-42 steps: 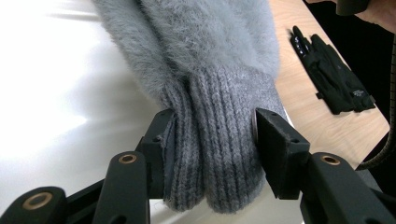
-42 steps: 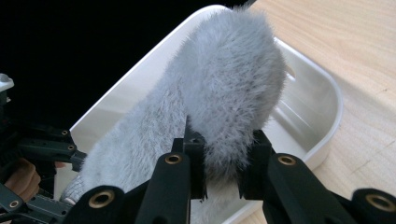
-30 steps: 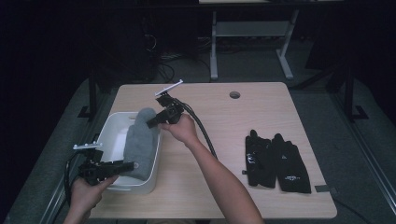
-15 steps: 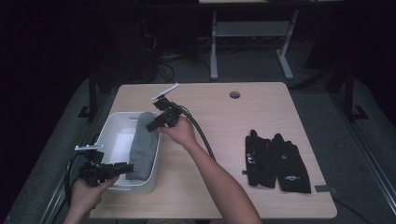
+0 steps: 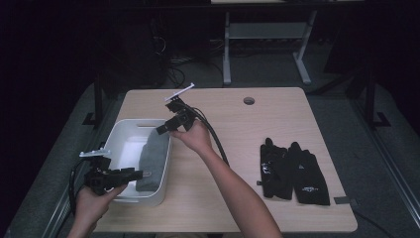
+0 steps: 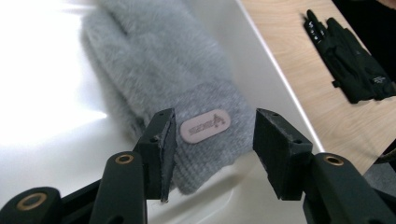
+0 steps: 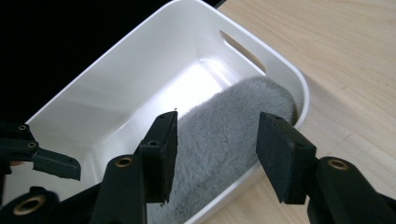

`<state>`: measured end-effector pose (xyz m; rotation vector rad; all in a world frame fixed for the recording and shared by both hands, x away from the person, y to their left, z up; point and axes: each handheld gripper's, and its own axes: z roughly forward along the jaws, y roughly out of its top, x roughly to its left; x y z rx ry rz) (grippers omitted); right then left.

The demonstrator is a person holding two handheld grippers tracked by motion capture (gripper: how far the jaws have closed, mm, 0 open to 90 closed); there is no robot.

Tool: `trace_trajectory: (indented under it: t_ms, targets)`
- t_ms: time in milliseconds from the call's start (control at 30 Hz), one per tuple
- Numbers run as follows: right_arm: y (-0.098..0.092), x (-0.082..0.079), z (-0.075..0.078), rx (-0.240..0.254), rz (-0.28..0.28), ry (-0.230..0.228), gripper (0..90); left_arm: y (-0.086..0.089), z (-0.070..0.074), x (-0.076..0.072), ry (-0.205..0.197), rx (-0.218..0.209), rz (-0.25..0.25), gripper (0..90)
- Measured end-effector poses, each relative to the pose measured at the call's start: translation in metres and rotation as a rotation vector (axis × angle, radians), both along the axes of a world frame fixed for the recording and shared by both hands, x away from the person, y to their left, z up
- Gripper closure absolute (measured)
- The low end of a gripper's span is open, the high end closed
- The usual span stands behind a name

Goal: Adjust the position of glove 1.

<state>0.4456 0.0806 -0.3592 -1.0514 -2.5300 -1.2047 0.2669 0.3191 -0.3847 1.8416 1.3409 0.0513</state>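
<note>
Nearest me, the left hand-held gripper (image 5: 132, 174) hangs over the near end of the white bin (image 5: 115, 138), its jaws parted around nothing, the cuff of the grey mitten (image 6: 177, 88) just beyond them. The mitten lies lengthwise inside the bin along its right wall, the cuff with its small label toward the person, the fluffy tip at the far end.

Further on, the right hand-held gripper (image 5: 163, 129) hovers above the bin's far right corner. Its jaws have just been opening and now stand apart with nothing between them; the mitten's tip sits below, released.

To the right on the surface (image 5: 237, 124), well apart from the bin, lies a pair of black gloves (image 5: 292, 171).

I'd say the risk now is small but real: the mitten leans against the wall, and if either hand-held gripper brushes the fluff while pulling away, it could snag and drag the mitten half out over the rim, or nudge the light bin across the surface.
</note>
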Motion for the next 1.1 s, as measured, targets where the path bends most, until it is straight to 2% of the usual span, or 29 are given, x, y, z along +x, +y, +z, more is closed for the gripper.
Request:
trace_trajectory:
  t_ms: [300,467,500,567,767,867,900,1100]
  targets:
    - [-0.016,-0.003,0.009,0.008,-0.003,-0.014,46.8,-0.009,0.009,0.001,-0.032,0.001,-0.016,47.0]
    - [-0.029,-0.005,0.015,0.005,-0.010,-0.029,45.8,-0.017,0.015,0.002,-0.048,0.008,-0.033,46.4]
    - [-0.035,-0.005,0.018,0.012,-0.010,-0.043,45.4,-0.021,0.017,0.003,-0.052,0.014,-0.041,46.4]
    - [-0.036,-0.005,0.019,0.016,-0.013,-0.035,45.2,-0.023,0.018,0.003,-0.057,0.016,-0.041,46.2]
    - [-0.053,-0.007,0.024,0.021,-0.009,-0.038,44.3,-0.037,0.026,0.006,-0.083,0.001,-0.066,45.9]
    - [-0.058,-0.009,0.026,0.027,-0.011,-0.039,43.7,-0.041,0.027,0.007,-0.083,-0.002,-0.075,45.6]
    - [-0.064,-0.010,0.029,0.026,-0.009,-0.044,42.5,-0.045,0.028,0.008,-0.095,-0.005,-0.086,45.3]
    - [-0.077,-0.013,0.034,0.012,-0.007,-0.054,41.1,-0.056,0.031,0.009,-0.102,-0.020,-0.116,43.2]
